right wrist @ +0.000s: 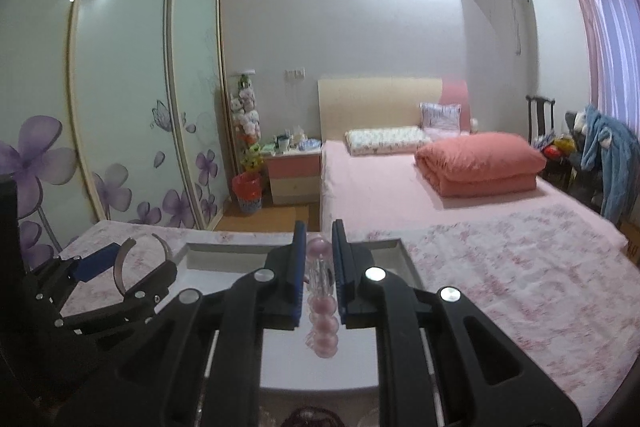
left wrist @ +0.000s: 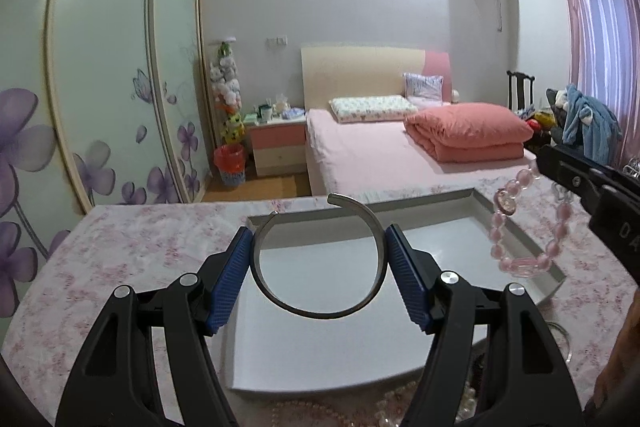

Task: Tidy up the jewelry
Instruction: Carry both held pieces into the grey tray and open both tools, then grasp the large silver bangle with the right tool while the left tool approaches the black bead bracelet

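Above the white tray [left wrist: 516,227], at left, we hold the silver cuff bangle [left wrist: 320,259] pinched across its width between the left gripper [left wrist: 320,247] pads, clear of the tray floor. At right, we hold the pink bead bracelet [left wrist: 528,223] clamped in the right gripper [right wrist: 320,267], its loop dangling over the tray's right side. Risk: the open cuff may flex and spring out; swinging beads may catch the tray rim or slip on release.
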A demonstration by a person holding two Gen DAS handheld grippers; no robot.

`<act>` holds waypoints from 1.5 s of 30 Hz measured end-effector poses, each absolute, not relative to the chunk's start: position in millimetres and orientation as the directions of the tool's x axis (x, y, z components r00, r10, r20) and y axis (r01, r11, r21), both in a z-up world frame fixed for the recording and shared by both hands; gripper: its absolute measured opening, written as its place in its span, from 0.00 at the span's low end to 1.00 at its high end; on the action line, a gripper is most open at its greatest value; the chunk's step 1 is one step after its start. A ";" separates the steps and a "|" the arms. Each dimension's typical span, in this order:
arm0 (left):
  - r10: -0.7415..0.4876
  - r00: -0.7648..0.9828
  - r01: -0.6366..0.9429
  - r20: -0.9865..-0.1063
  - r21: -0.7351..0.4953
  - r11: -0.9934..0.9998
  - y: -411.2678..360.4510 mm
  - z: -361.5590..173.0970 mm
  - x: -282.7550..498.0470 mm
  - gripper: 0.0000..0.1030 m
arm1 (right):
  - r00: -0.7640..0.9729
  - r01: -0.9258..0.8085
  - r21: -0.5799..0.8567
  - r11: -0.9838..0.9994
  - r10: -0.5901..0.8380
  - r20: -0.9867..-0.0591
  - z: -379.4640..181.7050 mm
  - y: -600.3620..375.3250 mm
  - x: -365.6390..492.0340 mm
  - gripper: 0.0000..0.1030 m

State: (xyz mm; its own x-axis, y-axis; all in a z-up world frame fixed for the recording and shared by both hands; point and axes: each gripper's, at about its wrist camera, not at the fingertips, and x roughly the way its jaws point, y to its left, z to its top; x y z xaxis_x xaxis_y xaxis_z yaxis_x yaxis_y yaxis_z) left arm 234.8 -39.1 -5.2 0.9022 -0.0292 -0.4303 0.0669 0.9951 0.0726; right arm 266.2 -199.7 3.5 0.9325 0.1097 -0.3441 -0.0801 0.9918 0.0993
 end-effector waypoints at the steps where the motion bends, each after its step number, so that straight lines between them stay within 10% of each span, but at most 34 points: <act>1: -0.031 0.897 0.070 -0.442 0.072 0.995 -39.1 -8.1 238.3 0.66 | 0.925 -0.081 0.108 0.991 0.115 -0.361 -1.4 -199.6 272.9 0.13; 16: -0.055 0.814 0.103 -0.578 0.052 0.993 -41.6 -40.3 274.5 0.66 | 0.821 -0.069 0.203 0.977 0.171 -0.545 -49.1 -205.9 318.5 0.15; 19: -0.052 0.818 0.099 -0.573 0.052 0.994 -42.4 -39.7 275.7 0.72 | 0.826 -0.054 0.213 0.976 0.163 -0.540 -46.5 -208.9 317.3 0.32; 35: 0.023 0.873 0.012 -0.487 0.070 0.997 1.6 0.2 222.1 0.74 | 0.864 -0.026 0.190 0.982 0.117 -0.489 -10.3 -241.9 261.3 0.33; 45: 0.039 0.844 -0.027 -0.535 0.031 0.999 40.6 -6.9 160.6 0.86 | 0.755 -0.025 0.093 0.995 0.080 -0.651 -46.7 -262.2 216.4 0.48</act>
